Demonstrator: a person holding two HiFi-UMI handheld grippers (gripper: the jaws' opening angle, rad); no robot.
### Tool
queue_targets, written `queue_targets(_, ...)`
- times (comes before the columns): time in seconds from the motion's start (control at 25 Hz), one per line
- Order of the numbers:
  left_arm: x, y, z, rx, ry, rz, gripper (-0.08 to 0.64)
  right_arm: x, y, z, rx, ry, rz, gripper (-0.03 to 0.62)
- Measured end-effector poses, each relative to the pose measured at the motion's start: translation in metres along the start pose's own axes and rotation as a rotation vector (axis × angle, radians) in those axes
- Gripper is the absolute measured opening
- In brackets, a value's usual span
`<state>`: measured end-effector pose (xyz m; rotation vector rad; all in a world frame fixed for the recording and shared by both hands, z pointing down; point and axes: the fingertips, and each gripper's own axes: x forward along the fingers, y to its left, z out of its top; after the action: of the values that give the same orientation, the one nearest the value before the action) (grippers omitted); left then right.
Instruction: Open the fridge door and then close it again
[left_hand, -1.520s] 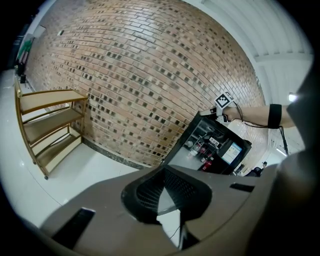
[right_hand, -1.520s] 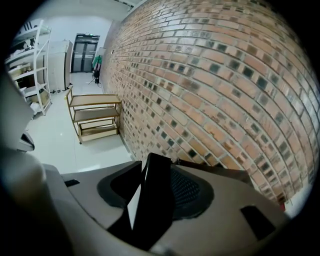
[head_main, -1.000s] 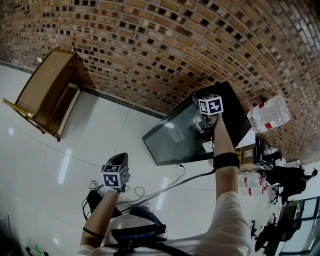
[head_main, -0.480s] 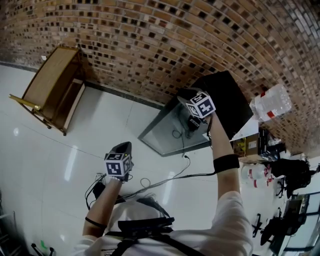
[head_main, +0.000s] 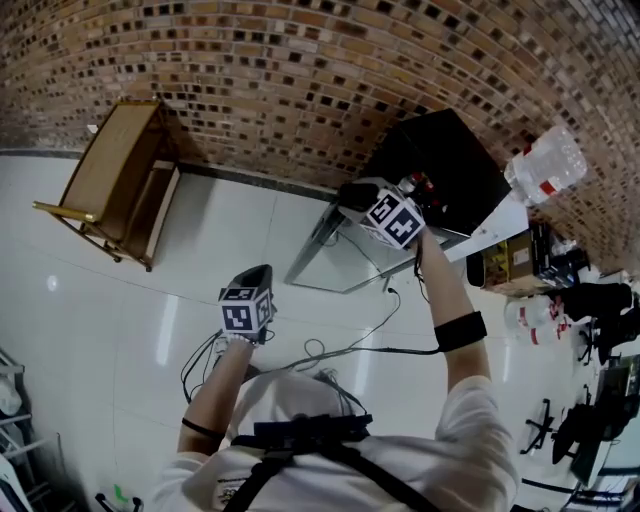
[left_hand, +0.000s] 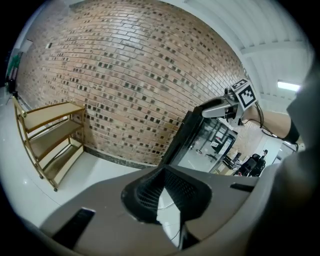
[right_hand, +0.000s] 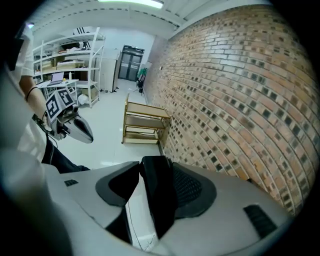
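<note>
Fridge door (head_main: 335, 262) stands swung wide, its dark edge between the jaws of the right tongs (right_hand: 145, 172), which have just been loosening, one pad clear. Left tongs (left_hand: 161, 200) clenched, empty, well apart. Opening judged done; closing outstanding.

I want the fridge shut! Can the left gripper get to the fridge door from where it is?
Probably yes: the left gripper hangs over the floor, nothing between it and the open fridge door, though its jaws are shut.
</note>
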<state>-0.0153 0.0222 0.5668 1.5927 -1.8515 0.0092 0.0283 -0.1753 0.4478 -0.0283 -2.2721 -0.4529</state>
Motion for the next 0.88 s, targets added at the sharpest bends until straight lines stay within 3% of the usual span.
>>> queue_targets(0.72,-0.006,-0.056,-0.014,0.124,0.065,-0.135,0.000,-0.086,0.140,-0.025,-0.059,-0.041,0.101,0.276)
queue_targets(0.88,-0.009,-0.062,-0.022,0.141,0.081,-0.157,0.000,-0.110,0.174,-0.033,-0.019,-0.069,0.155,0.331)
